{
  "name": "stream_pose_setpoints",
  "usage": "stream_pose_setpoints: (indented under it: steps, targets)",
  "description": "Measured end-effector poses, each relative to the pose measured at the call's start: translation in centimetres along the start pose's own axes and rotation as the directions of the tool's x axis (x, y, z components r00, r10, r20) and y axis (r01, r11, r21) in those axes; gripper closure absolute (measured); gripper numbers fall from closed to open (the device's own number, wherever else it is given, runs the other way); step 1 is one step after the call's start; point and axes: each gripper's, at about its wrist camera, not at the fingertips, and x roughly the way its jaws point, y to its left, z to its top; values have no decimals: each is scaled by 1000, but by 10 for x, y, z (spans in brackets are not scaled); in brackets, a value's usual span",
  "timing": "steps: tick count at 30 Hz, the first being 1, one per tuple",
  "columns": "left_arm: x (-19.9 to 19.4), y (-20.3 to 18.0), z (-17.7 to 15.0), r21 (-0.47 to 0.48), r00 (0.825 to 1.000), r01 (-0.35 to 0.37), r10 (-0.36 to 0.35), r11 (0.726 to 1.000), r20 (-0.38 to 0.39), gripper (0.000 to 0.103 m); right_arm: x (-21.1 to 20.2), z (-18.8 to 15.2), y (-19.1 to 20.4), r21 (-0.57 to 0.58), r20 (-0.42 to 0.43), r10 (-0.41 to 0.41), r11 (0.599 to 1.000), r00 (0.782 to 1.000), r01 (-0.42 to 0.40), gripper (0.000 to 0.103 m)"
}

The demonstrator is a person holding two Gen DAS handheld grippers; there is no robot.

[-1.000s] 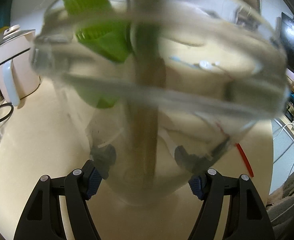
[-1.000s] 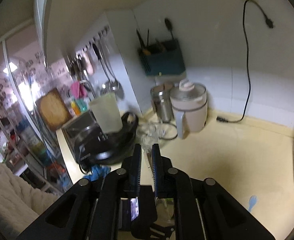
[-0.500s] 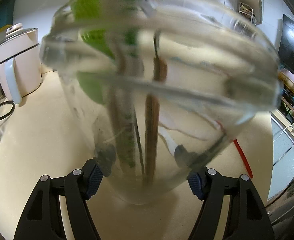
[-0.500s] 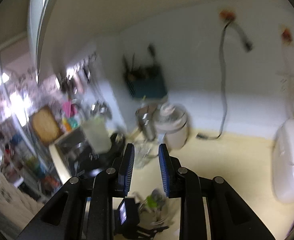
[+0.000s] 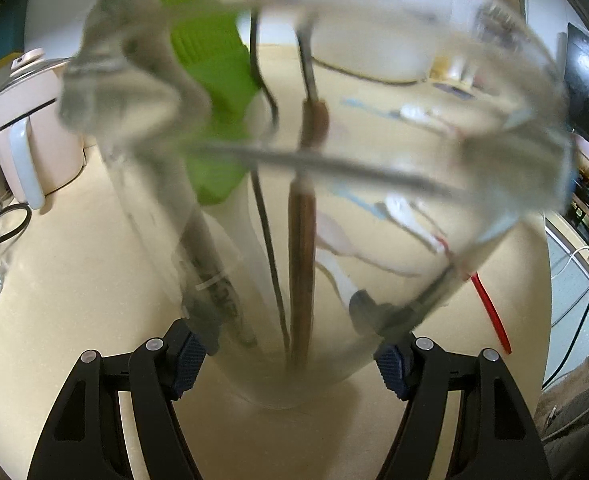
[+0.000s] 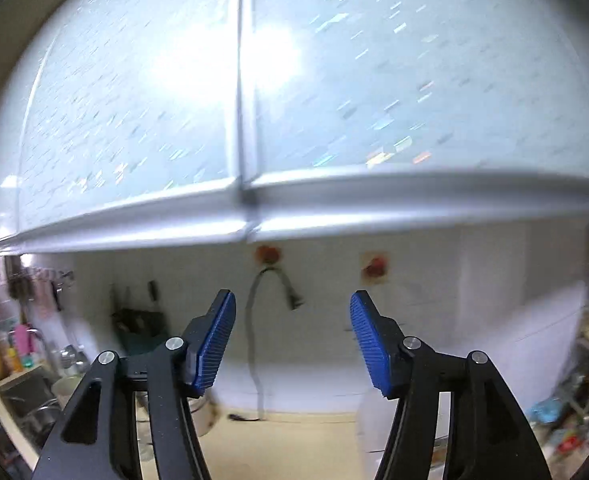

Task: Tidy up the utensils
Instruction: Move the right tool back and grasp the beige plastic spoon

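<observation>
One clear glass jar (image 5: pixel 374 128) fills the left wrist view, and the left hand-held gripper (image 5: pixel 290 356) has it clamped, one blue pad pressed to each side of its base. Inside, count them: one green slotted spatula (image 5: pixel 210 60) up at the rim, one brown wooden handle (image 5: pixel 302 240) running down the middle, one thin dark wire-like handle (image 5: pixel 264 208) just left of it, and one grey handle (image 5: pixel 210 276) leaning at the left wall. All stand with their ends down near the gripper. Beyond the glass, on the desk (image 5: pixel 74 280), one red-handled utensil (image 5: pixel 490 308) lies to the right, along with pale blue and white pieces too distorted to count. One pink kettle (image 5: pixel 30 128) sits far left.

The right hand-held gripper (image 6: pixel 292 340) is spread wide, holding nothing, pointed up at the wall cabinet (image 6: pixel 294 100), well apart from the jar.
</observation>
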Motion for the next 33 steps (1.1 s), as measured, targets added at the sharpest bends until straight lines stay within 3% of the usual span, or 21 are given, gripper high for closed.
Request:
stream_pose_setpoints:
  steps: [3,5,7,9,11,13,16,17,18,20,25,28,33]
  targets:
    - [3,-1,3,-1,1000,1,-1,1000,-4,28,2,-18,-14,20,-31,-68,997,997,69,36]
    - [4,0,3,0,1000,0,0,1000,-5,28,15,-47,-23,54,-108,-78,995,991,84,35]
    - [5,1,4,-3,1000,4,-4,1000,-5,28,37,-90,-29,83,-221,-100,989,970,121,35]
    - [7,2,5,-6,1000,9,-9,1000,-9,28,59,-137,-33,105,-339,-109,983,934,153,35]
    - [7,5,7,-7,1000,9,-9,1000,-11,28,81,-197,-33,149,-471,-79,975,879,168,35]
    - [7,7,7,-8,1000,12,-12,1000,-10,28,102,-256,-30,170,-585,-75,962,808,213,35]
    - [9,10,8,-8,1000,14,-14,1000,-8,28,127,-330,-19,175,-705,-50,955,708,241,35]
    - [9,11,9,-8,1000,14,-14,1000,-6,28,135,-352,-14,150,-737,-58,957,673,247,35]
    - [9,12,9,-8,1000,14,-14,1000,-3,28,132,-368,-14,138,-755,-59,959,653,246,35]
    - [9,14,10,-9,1000,15,-15,1000,1,28,143,-408,-11,126,-811,-47,959,583,253,35]
    - [5,16,11,-17,1000,17,-17,1000,1,28,166,-475,-20,131,-890,-22,944,455,303,35]
    - [4,20,13,-20,1000,17,-17,1000,1,28,177,-494,-3,164,-908,31,944,417,286,35]
    - [5,25,15,-26,1000,21,-21,999,0,28,201,-507,54,141,-909,94,986,407,87,35]
